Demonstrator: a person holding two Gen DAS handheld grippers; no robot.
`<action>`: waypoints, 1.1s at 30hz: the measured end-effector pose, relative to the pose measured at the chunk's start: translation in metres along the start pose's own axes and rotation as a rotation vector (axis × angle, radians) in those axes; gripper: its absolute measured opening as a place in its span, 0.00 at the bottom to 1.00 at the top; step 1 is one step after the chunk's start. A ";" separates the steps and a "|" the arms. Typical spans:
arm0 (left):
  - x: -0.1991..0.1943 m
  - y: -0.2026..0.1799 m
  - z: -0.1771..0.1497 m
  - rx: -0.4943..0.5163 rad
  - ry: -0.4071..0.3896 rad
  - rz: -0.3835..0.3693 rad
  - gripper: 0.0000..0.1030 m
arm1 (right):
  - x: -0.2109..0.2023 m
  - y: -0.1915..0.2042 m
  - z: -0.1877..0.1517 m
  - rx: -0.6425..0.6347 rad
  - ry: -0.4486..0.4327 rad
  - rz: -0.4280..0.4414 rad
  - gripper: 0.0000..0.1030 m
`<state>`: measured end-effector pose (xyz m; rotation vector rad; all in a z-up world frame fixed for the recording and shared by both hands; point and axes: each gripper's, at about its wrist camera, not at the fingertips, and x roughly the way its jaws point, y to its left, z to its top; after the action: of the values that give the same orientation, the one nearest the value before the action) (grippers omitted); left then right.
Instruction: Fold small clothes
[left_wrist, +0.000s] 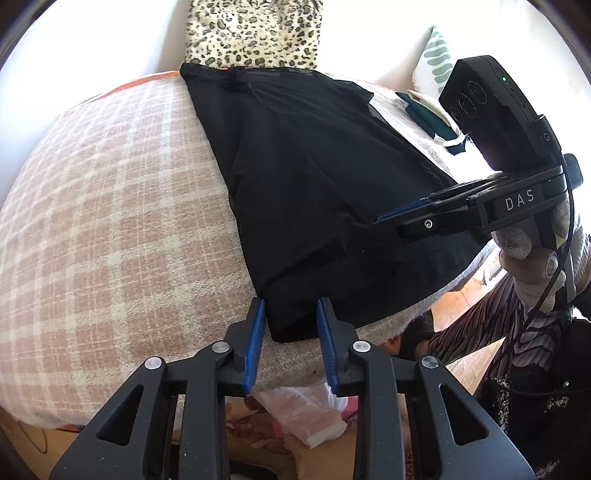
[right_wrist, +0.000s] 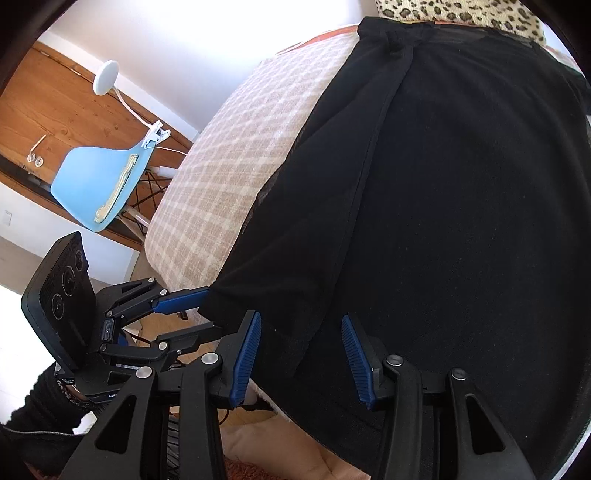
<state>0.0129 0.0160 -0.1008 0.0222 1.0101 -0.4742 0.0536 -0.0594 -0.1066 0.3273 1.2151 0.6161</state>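
Black garment (left_wrist: 314, 177) on plaid bed (left_wrist: 110, 221): left hand-held gripper (left_wrist: 291, 317) part-open astride its lower-centre corner, grip unclear; right hand-held gripper (right_wrist: 301, 332) half-open over fabric, holding nothing.

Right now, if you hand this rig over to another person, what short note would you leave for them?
Left gripper: open, with the near corner of the black garment between its fingers, not pinched.
Right gripper: open, over the same near edge, further along.
Garment: spread out on the plaid blanket.
Done: laid out.
Left: close both grippers on the edge, then probably fold.
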 end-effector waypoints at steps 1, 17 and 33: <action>-0.002 0.000 -0.001 0.001 -0.002 0.005 0.16 | 0.000 -0.001 -0.002 0.012 0.003 0.015 0.47; -0.014 -0.015 -0.009 0.124 -0.022 0.070 0.03 | -0.010 -0.010 -0.013 0.103 -0.018 0.100 0.02; -0.042 -0.015 0.001 0.041 -0.130 0.034 0.12 | -0.061 0.000 -0.027 -0.027 -0.141 -0.043 0.40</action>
<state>-0.0108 0.0179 -0.0627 0.0447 0.8713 -0.4593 0.0152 -0.0985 -0.0680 0.3157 1.0754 0.5627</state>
